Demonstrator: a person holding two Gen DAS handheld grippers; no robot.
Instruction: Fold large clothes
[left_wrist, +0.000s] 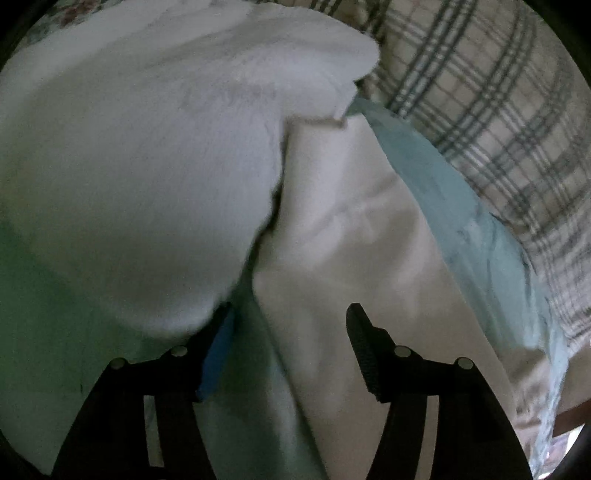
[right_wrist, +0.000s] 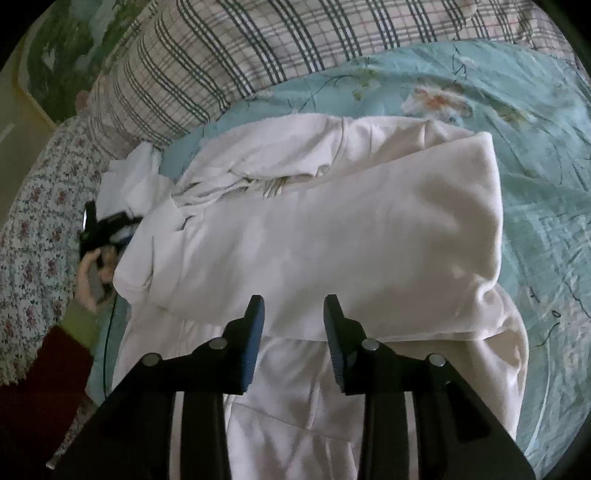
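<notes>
That white garment (right_wrist: 314, 236) on the bed (right_wrist: 535, 155) looks soft and floppy, so grab the folded edge at lower centre; right gripper (right_wrist: 293, 306) and left gripper (left_wrist: 288, 317) both open, empty.

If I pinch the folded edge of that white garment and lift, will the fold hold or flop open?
Likely flop: the white garment sags in soft rounded folds over the teal sheet, so it looks limp. Its fleecy thickness suggests some weight. The right gripper is open, and one pinch probably lets the far end trail.
</notes>
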